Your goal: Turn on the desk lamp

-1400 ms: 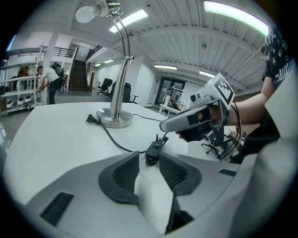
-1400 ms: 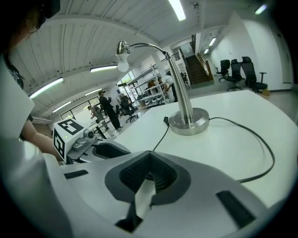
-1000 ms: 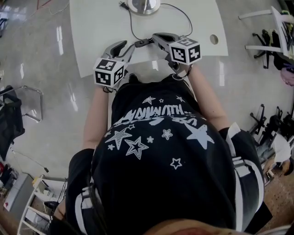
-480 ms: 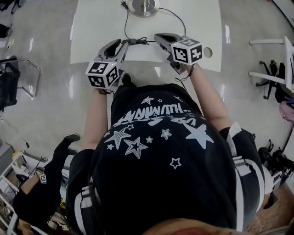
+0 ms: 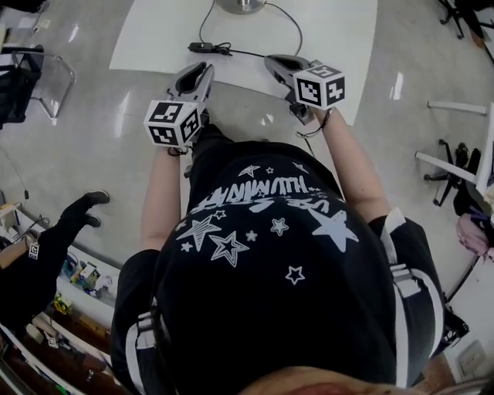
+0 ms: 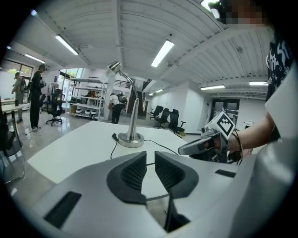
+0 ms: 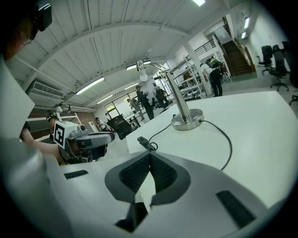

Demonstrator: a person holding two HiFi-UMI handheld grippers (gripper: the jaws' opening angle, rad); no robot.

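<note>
The desk lamp stands at the far edge of the white table point(image 5: 332, 46); only its round metal base point(image 5: 241, 4) shows in the head view. Its base point(image 6: 130, 138) and head point(image 6: 114, 67) show in the left gripper view, and whether it is lit I cannot tell. The black cord switch point(image 5: 202, 48) lies on the table, apart from both grippers. My left gripper point(image 5: 202, 69) hovers at the near table edge; its jaws have just been closing, and a narrow gap with nothing in it remains point(image 6: 150, 155). My right gripper point(image 5: 272, 60) is shut and empty point(image 7: 150, 155).
The lamp's black cord point(image 5: 289, 23) loops across the table. A person in black point(image 5: 46, 254) stands at the lower left beside shelves. A metal-framed chair point(image 5: 35, 73) is at the left, and office chairs point(image 5: 463, 177) at the right.
Both grippers have drawn back from the cord switch to the near table edge. The switch now lies farther out on the table, left of where it was. The left jaws have narrowed.
</note>
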